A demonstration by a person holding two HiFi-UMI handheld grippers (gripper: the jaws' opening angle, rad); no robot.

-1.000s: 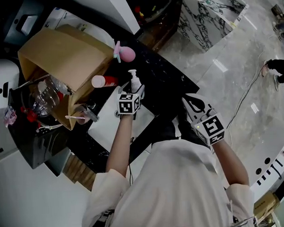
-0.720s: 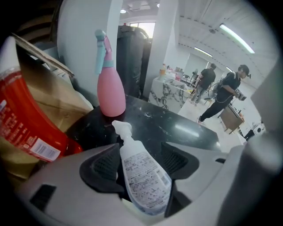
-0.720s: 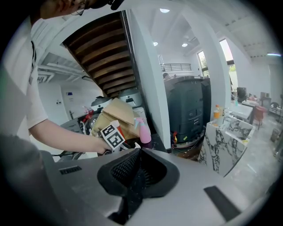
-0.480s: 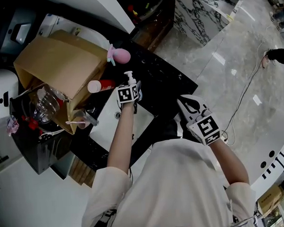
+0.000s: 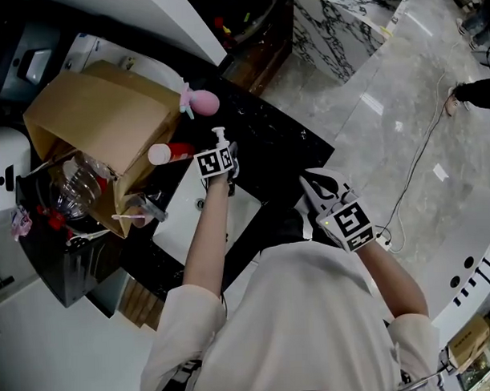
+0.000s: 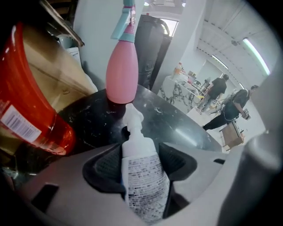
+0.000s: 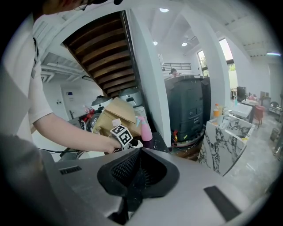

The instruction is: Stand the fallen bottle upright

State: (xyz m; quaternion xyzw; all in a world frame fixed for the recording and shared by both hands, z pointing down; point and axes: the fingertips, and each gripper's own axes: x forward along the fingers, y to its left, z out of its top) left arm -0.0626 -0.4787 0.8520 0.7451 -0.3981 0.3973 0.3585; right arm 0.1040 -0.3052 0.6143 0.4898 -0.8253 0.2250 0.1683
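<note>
within the last second the left gripper (image 6: 141, 165) has come down around the white pump bottle (image 6: 139, 145), and its jaws have just been closing. now the bottle's body sits between the two black pads, which look to touch it on both sides, so i judge it as grasped, though maybe only lightly.

this pump bottle is already upright on the black table (image 5: 275, 141), with its pump head pointing up past the jaws. it has not moved from its place in this time. just behind it stands a pink bottle (image 5: 207, 102).

the thing that really lies on its side is the red bottle (image 5: 179, 149) with a white cap. it rests on the table just to the left of the left gripper, against the cardboard box (image 5: 98, 116). i think this is the fallen one, and it is not yet touched, so the task seems not done.

the right gripper (image 5: 313, 183) is held well apart over the table edge, clenched and empty.
</note>
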